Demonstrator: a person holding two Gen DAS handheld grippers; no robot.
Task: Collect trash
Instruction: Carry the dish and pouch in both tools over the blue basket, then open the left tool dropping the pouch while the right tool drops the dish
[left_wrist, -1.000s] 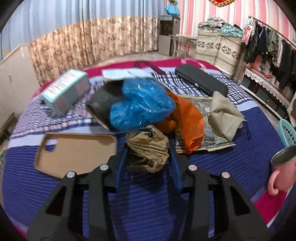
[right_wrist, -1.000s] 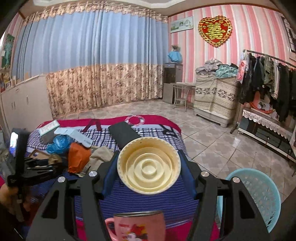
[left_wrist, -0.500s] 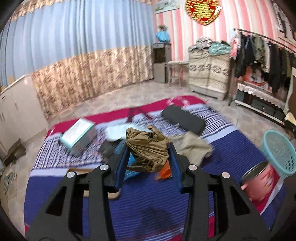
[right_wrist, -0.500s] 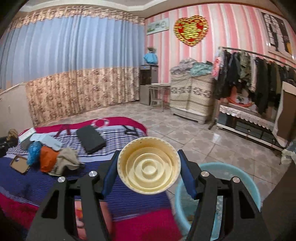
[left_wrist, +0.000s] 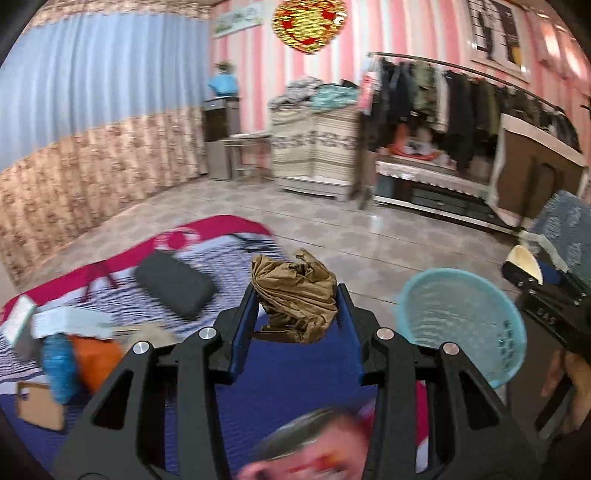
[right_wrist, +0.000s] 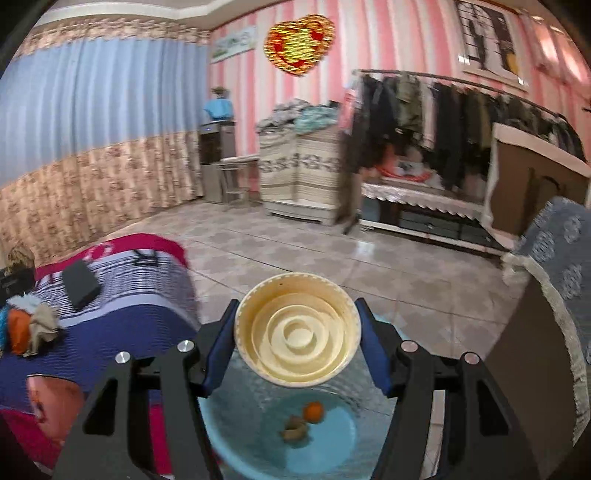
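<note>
Crumpled brown paper bag (left_wrist: 295, 291): clamped in my left claw (left_wrist: 295, 314); ribbed cream plastic lid (right_wrist: 297, 330): clamped in my right claw (right_wrist: 297, 343), over the light-blue plastic basket (right_wrist: 332, 435).

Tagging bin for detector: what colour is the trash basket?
Light blue; the basket shows best in the left wrist view, on the floor beside the bed.

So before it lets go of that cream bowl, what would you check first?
1. Right fingers gripping the cream bowl: ok.
2. Bowl over the blue basket: ok, the basket lies directly beneath.
3. Room in the basket: ok, only an orange scrap and a brown scrap lie inside.
4. Left fingers holding the crumpled brown paper: ok.
5. Paper over the basket: not ok, it is beside it, above the bed.
</note>
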